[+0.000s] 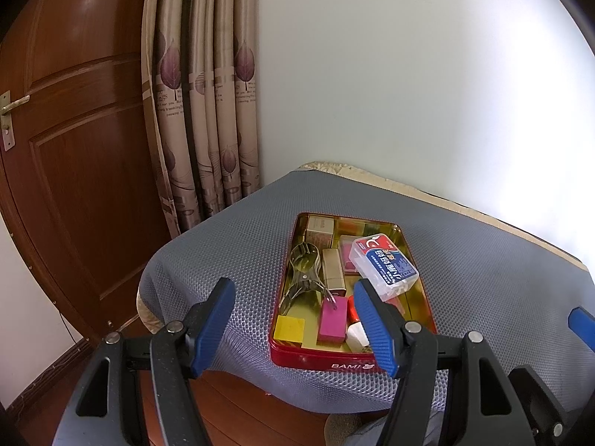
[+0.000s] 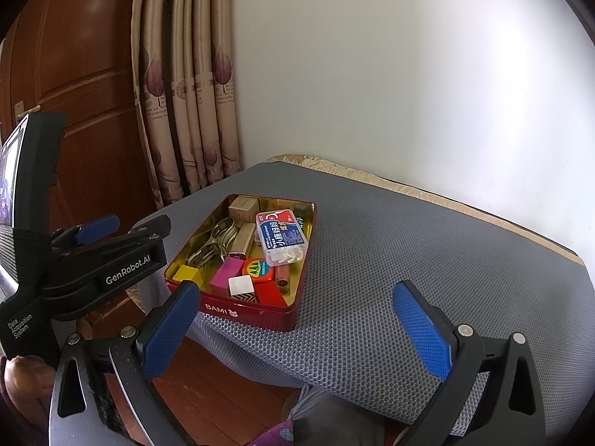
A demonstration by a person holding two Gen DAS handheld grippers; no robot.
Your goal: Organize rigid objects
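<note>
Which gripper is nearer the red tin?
Left. The left gripper hangs open at the red tin's near edge, one finger overlapping it; the right gripper, also open, sits further right over bare grey mat.

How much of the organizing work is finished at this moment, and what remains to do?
Done, it seems: the small items, such as the floss pick box, yellow block, pink block and metal clippers, already lie inside the red tin. In hand: nothing; the left tool and right tool are both open and empty. Left: no loose item shows on the grey mat; possibly only tidying inside the tin.
</note>
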